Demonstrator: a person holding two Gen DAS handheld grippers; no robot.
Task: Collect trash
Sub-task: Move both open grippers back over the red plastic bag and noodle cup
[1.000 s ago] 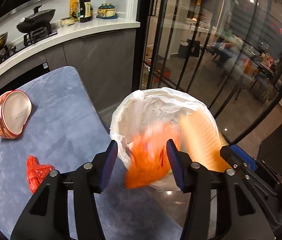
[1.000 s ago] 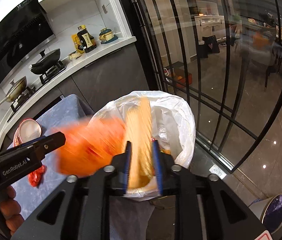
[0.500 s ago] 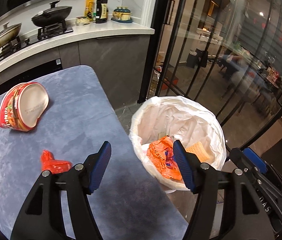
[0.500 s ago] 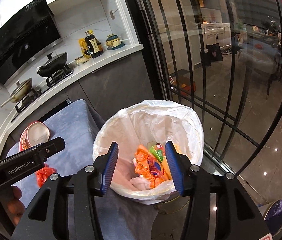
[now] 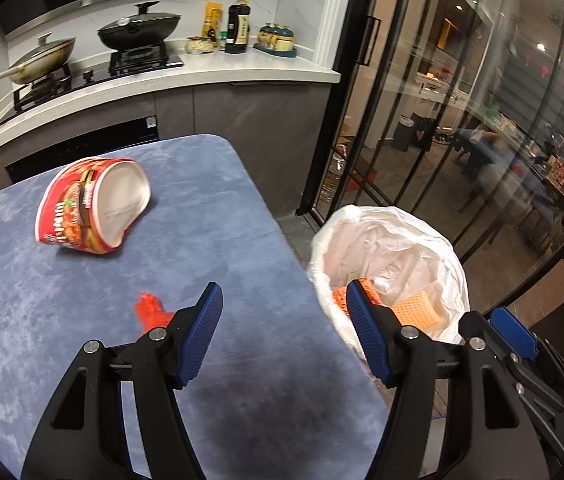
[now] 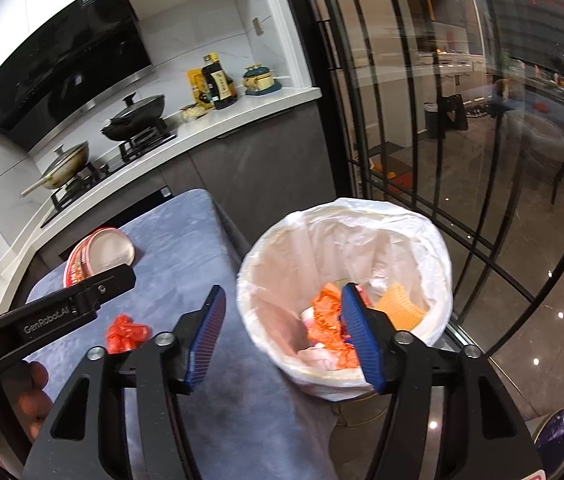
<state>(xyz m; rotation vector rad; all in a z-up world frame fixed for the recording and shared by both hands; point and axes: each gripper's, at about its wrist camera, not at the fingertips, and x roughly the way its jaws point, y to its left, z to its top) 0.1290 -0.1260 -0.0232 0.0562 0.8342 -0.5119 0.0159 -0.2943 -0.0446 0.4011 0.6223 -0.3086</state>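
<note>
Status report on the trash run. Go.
Left hand-held gripper and right hand-held gripper opening, nothing between jaws. Crushed cup and red wrapper remain on table. Path to bin clear.

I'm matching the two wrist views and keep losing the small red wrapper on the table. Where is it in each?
Left wrist: red wrapper lower left of centre, partly behind the left finger.
Right wrist: red wrapper lower left, beside the left finger.
Shared landmark: the crushed red cup lies farther back on the table.
</note>
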